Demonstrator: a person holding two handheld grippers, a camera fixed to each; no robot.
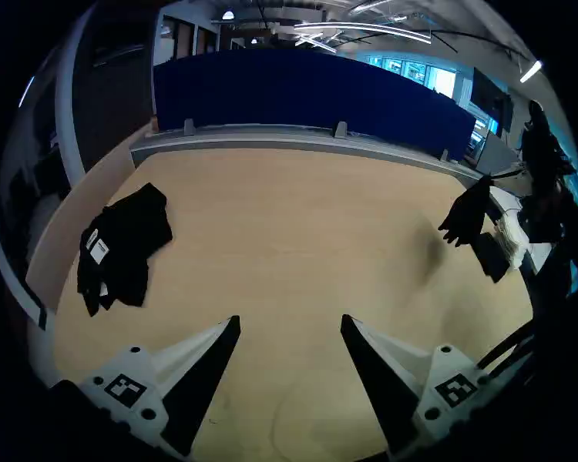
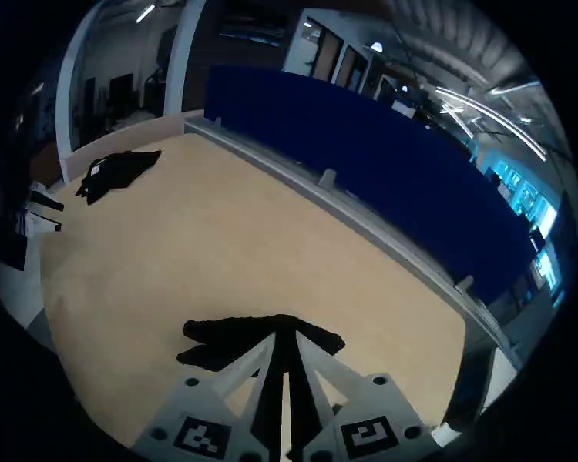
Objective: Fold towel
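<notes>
So, the right claw (image 2: 287, 340) is clenching on a black towel (image 2: 220, 331), both fingers pinching it while the rest is bunching up just past the tips, low over the bench (image 2: 212, 246). The left claw (image 1: 289, 339) is hanging wide open, gripping nothing, over bare wood. In the left gripper view a dark cloth (image 1: 466, 215) is dangling off to the right, probably that same towel. A second black pile (image 1: 123, 250) is lying near the far left edge, well apart. I'm guessing this is the pick-up-and-spread step, nothing is looking folded yet. Next move is calling for the left claw to grab another corner so both can stretch it flat.
</notes>
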